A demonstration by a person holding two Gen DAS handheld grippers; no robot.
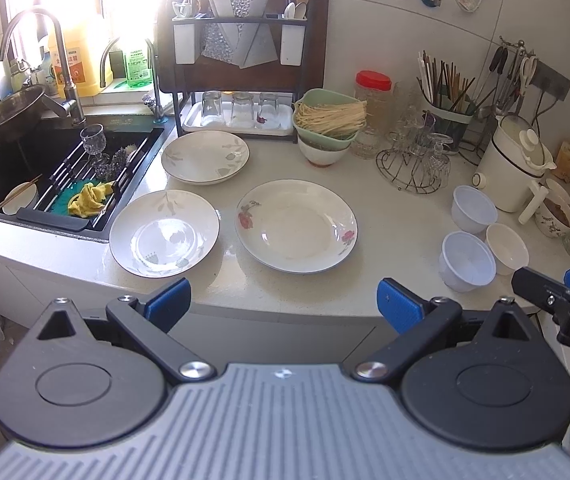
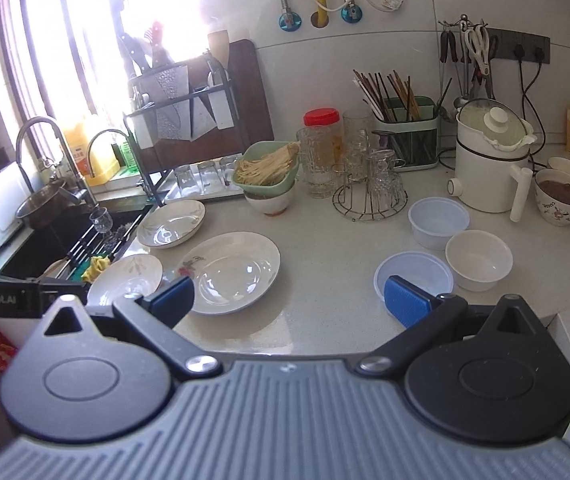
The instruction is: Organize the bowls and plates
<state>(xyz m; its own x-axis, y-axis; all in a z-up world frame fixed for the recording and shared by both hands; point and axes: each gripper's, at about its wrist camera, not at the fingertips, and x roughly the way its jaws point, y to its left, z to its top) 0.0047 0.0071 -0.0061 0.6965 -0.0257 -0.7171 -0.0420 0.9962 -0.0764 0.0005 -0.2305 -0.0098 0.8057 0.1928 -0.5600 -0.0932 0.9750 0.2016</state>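
1. White plates: rose plate [image 1: 296, 226] mid-counter [image 1: 385, 216], leaf plate [image 1: 164, 233] near the front edge, another [image 1: 205, 157] behind.
2. Three small bowls [image 1: 467, 255] cluster right.
3. Left gripper [image 1: 283, 304] and right gripper [image 2: 289, 300] gape wide, empty.

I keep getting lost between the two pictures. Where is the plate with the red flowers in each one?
Left wrist: rose plate, centre, right of two leaf plates.
Right wrist: rose plate, left of centre, above the left finger.
Shared landmark: red-lidded jar behind it.
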